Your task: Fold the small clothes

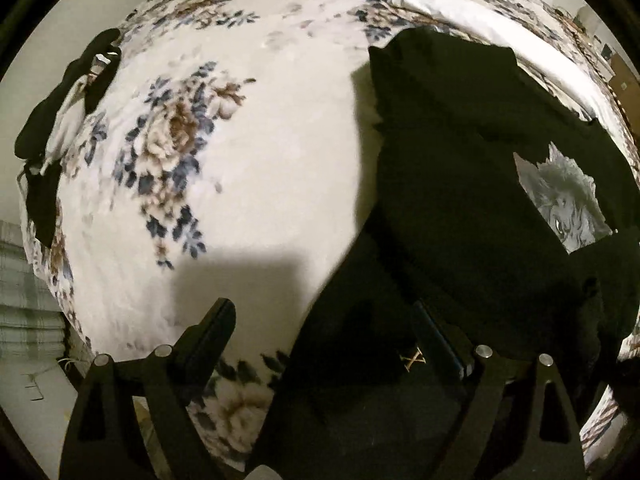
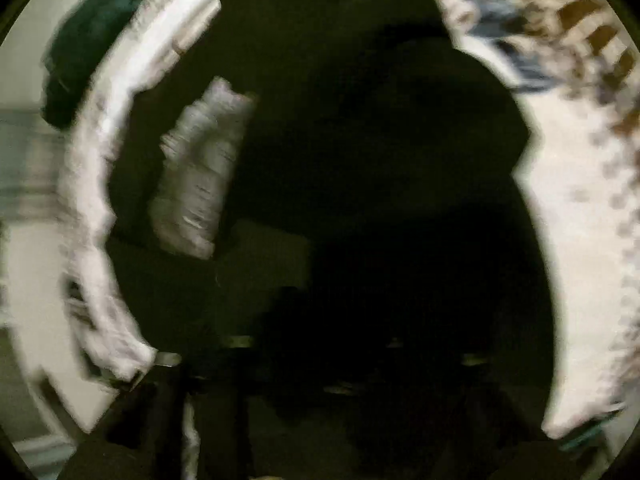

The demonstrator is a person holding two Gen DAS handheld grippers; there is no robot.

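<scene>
Left claw [image 1: 324, 320] over rumpled black shirt [image 1: 460, 184]

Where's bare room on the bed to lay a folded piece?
Free: the floral blanket between the black shirt on the right and the dark clothes pile at the left edge. Crowded: the right side, under the shirt up to the white sheet.

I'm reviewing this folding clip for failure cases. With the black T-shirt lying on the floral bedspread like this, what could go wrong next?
1. The left gripper is open, with its right finger over the black T-shirt; closing here might also pinch the floral bedspread.
2. The right wrist view is blurred and dark, so the right gripper's grasp cannot be judged; a missed edge is possible.
3. The shirt lies bunched, so a fold may come out crooked.
</scene>
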